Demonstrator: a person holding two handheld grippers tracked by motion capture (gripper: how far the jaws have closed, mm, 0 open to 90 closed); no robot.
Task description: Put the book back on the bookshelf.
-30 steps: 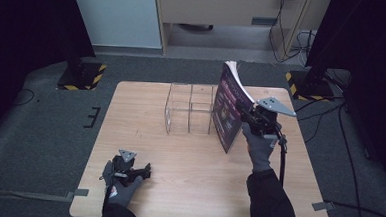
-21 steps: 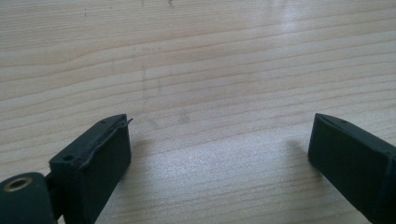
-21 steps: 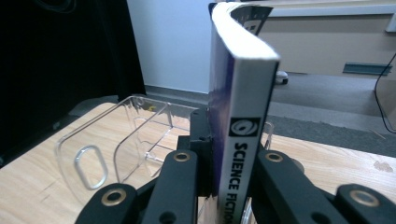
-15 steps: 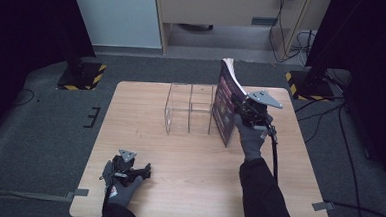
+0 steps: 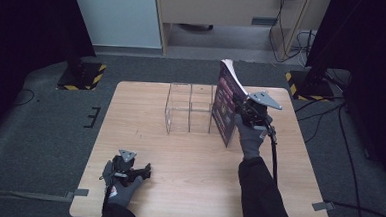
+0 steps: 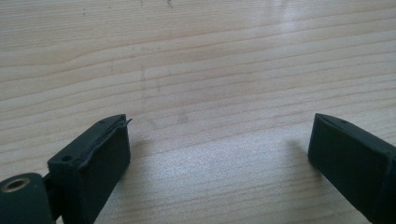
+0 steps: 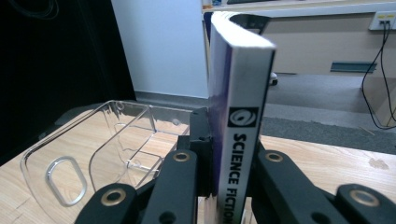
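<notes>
A thick book (image 5: pixel 225 106) with a purple cover and a white spine reading "SCIENCE FICTION" (image 7: pixel 242 121) stands upright, its lower edge on or just above the wooden table (image 5: pixel 187 188). My right gripper (image 5: pixel 241 110) is shut on it from the right, the jaws clamping both covers near the spine (image 7: pixel 224 158). The book sits right against the right side of a clear plastic divided rack (image 5: pixel 188 108), seen at left in the right gripper view (image 7: pixel 107 144). My left gripper (image 5: pixel 145 170) rests near the table's front left, open over bare wood (image 6: pixel 219 149).
Two yellow-and-black striped stand bases sit on the floor beyond the table, one back left (image 5: pixel 82 77) and one back right (image 5: pixel 307 84). Cables (image 5: pixel 349 146) trail on the floor at right. A cabinet (image 5: pixel 226 10) stands behind.
My right gripper has moved a little left and down with the book, bringing it closer to the clear rack. The left gripper has not moved.
</notes>
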